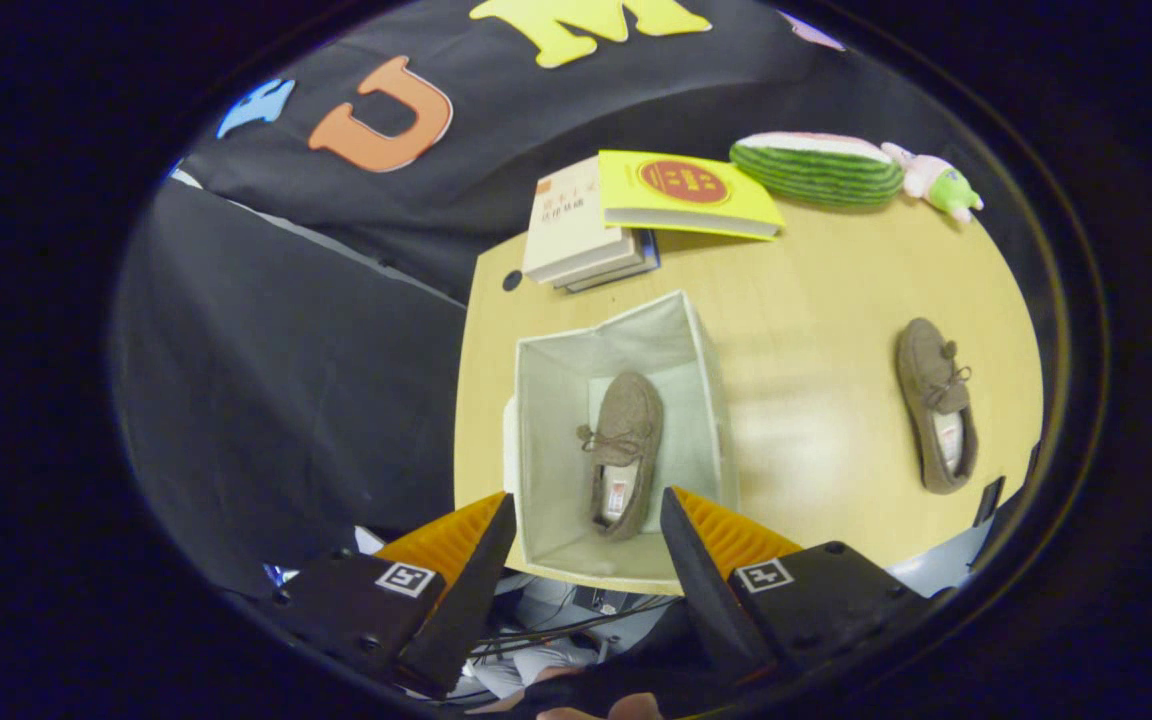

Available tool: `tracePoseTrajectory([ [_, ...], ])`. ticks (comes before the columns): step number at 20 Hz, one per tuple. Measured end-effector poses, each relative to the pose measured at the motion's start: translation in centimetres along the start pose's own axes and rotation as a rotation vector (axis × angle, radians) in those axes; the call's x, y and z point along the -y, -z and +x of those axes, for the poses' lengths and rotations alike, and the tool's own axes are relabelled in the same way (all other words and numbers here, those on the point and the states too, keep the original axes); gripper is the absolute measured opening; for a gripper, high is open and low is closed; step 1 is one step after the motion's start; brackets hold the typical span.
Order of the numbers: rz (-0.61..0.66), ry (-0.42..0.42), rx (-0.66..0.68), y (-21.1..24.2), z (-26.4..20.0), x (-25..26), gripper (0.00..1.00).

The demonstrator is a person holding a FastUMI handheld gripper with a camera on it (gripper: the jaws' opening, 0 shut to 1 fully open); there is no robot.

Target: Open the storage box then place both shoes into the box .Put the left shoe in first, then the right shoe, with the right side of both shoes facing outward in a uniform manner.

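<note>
An open pale fabric storage box [706, 370] stands on the wooden table, just ahead of my fingers. One brown moccasin shoe [621, 450] lies on the box's floor, toe pointing away from me. The second brown shoe [936, 405] rests on the bare tabletop to the right of the box, well apart from it. My gripper [586, 530] hovers high above the box's near edge, open, with nothing between its fingers.
Beyond the box lies a stack of books [576, 235] with a yellow book [686, 192] on top. A watermelon-slice plush [816, 168] and a small pink-green toy [936, 182] sit at the far right. The table [826, 300] ends just left of the box.
</note>
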State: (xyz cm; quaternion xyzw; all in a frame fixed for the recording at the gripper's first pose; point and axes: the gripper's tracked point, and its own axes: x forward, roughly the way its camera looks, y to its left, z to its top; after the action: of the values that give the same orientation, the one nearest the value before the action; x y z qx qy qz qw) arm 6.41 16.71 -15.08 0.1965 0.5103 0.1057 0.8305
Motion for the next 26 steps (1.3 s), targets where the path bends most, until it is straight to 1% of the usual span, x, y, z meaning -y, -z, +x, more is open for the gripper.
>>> tracePoseTrajectory([
  [3, -0.029, 0.041, 0.072, -1.6, -4.6, 3.6, 0.94],
  [6, -0.091, 0.132, 0.137, -2.8, -8.2, 9.0, 0.94],
  [8, -0.12, 0.204, 0.163, -3.7, -9.3, 13.1, 0.96],
  [10, -0.14, 0.299, 0.168, -4.2, -9.7, 18.0, 0.98],
  [12, -0.124, 0.346, 0.135, -3.9, -9.4, 22.1, 0.99],
  [18, -0.057, 0.353, -0.074, -0.9, -5.5, 32.1, 0.99],
  [20, -0.061, 0.356, -0.126, -0.4, -3.9, 34.5, 0.99],
  [24, -0.083, 0.369, -0.18, -0.6, -0.2, 38.6, 0.99],
  [26, -0.05, 0.34, -0.216, -0.3, 1.3, 39.4, 0.99],
])
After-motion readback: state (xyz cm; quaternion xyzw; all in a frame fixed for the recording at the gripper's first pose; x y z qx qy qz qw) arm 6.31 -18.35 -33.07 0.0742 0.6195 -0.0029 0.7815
